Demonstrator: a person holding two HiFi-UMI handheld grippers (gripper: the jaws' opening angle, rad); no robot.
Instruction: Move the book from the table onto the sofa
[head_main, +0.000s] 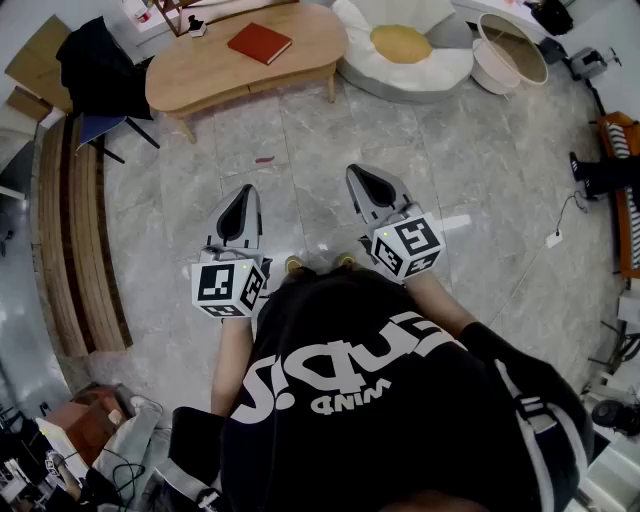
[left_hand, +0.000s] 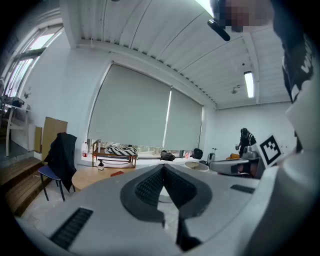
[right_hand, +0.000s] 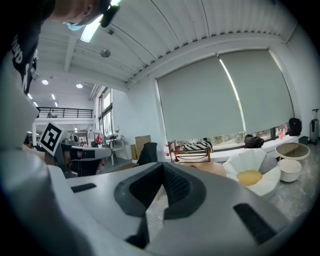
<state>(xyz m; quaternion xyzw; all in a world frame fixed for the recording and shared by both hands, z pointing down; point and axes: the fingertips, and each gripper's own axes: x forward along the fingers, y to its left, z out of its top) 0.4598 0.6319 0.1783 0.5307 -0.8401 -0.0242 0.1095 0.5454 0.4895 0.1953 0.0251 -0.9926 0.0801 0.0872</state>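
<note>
Book (head_main: 259, 43), red, flat on table (head_main: 200, 75)

Ahead on your left, a dark jacket (head_main: 95, 55) drapes a blue-seated chair (head_main: 100, 128) beside wooden steps (head_main: 72, 230). Grey marble floor (head_main: 450, 150) spreads before you. A round pale tub (head_main: 488, 68) stands far ahead on your right.

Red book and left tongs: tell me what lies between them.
Head view: only marble floor with a small reddish scrap on it, then the near edge of the wooden table.

Red book (head_main: 259, 43) closed, flat on wooden table (head_main: 200, 72).
</note>
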